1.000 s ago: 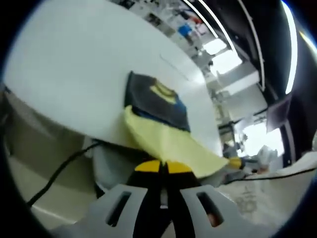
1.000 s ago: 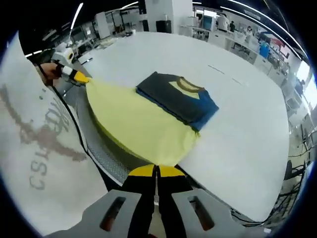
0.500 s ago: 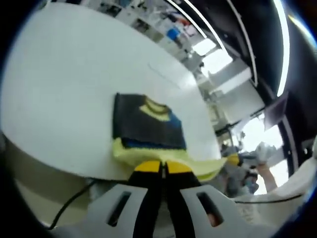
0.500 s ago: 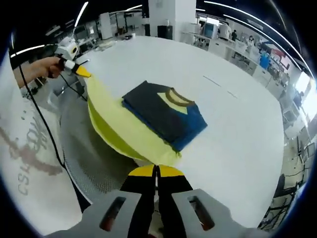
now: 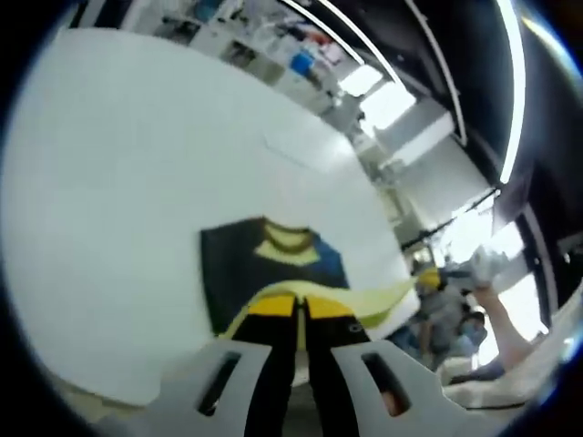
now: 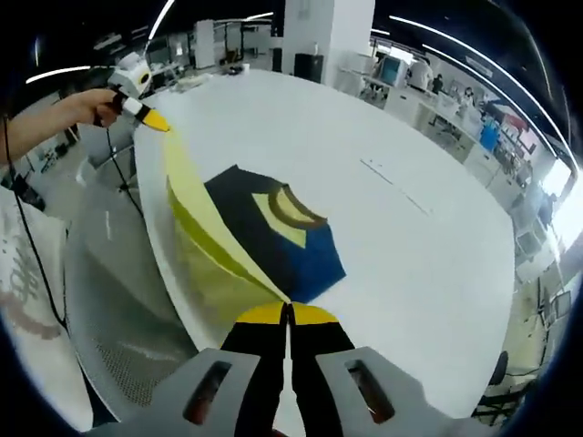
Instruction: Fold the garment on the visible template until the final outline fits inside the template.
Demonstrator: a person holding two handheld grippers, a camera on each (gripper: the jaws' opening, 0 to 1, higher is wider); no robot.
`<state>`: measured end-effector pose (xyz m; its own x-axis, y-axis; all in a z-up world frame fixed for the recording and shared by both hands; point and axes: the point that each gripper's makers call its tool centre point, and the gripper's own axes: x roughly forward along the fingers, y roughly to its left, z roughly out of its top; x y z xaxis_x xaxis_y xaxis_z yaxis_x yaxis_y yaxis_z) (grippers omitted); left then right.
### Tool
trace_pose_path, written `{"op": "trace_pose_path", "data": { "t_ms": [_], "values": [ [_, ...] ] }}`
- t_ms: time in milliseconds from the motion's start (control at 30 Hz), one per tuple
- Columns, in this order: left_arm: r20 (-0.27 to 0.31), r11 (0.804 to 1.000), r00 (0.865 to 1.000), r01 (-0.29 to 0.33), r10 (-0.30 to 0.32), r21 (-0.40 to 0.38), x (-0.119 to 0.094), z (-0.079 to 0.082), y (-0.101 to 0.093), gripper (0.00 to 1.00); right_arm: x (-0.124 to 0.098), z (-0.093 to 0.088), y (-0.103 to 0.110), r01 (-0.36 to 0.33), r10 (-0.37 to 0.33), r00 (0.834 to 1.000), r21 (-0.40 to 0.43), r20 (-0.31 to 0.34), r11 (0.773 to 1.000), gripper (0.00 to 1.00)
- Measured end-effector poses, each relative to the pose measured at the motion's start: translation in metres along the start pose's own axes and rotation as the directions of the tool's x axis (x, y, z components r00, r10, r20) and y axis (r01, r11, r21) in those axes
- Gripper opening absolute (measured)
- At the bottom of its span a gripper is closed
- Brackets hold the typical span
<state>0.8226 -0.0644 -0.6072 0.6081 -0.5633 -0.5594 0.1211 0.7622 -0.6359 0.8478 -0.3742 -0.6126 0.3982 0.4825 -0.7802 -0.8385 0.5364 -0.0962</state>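
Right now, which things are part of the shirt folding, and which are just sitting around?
Part of the job:
- garment, navy and blue with a yellow bottom half
- left gripper, pinching the yellow hem
- right gripper, pinching the yellow hem
- white table under it

Just around:
- benches and equipment far behind
- ceiling light strips

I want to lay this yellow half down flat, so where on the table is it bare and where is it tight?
Bare: the wide white table beyond the navy part of the garment, out to the far edge. Tight: the near edge, where the yellow half hangs stretched between the right gripper and the left gripper.
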Motion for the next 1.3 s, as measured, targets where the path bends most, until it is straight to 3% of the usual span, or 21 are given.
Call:
{"op": "trace_pose_path", "data": {
  "t_ms": [333,467,567,900,1100,1300],
  "values": [
    [0.003,0.999,1.0,0.002,-0.002,0.033,0.04,0.033,0.024,0.0,0.033,0.015,-0.042,0.012,-0.013,1.0,-0.044,-0.015,0.999,0.01],
    [-0.015,1.0,1.0,-0.016,0.016,0.026,0.056,0.041,0.042,0.0,0.05,0.016,-0.056,0.01,-0.012,0.999,-0.049,-0.033,0.999,0.01],
    [-0.039,0.999,0.999,-0.034,0.035,0.005,0.07,0.043,0.057,0.0,0.066,0.016,-0.062,-0.011,0.01,1.0,-0.022,-0.028,1.0,0.01],
    [-0.122,0.997,0.99,-0.072,0.067,-0.04,0.114,0.035,0.086,0.0,0.108,0.0,-0.068,-0.06,0.059,0.994,-0.01,-0.095,0.998,0.01],
    [-0.158,0.987,0.984,-0.104,0.085,-0.119,0.132,0.032,0.112,0.0,0.131,-0.013,-0.078,-0.088,0.091,0.987,0.025,-0.133,0.996,0.01],
    [-0.177,0.978,0.98,-0.125,0.095,-0.168,0.144,0.023,0.122,0.0,0.151,-0.022,-0.087,-0.103,0.112,0.98,0.059,-0.163,0.993,0.01]
  ]
}}
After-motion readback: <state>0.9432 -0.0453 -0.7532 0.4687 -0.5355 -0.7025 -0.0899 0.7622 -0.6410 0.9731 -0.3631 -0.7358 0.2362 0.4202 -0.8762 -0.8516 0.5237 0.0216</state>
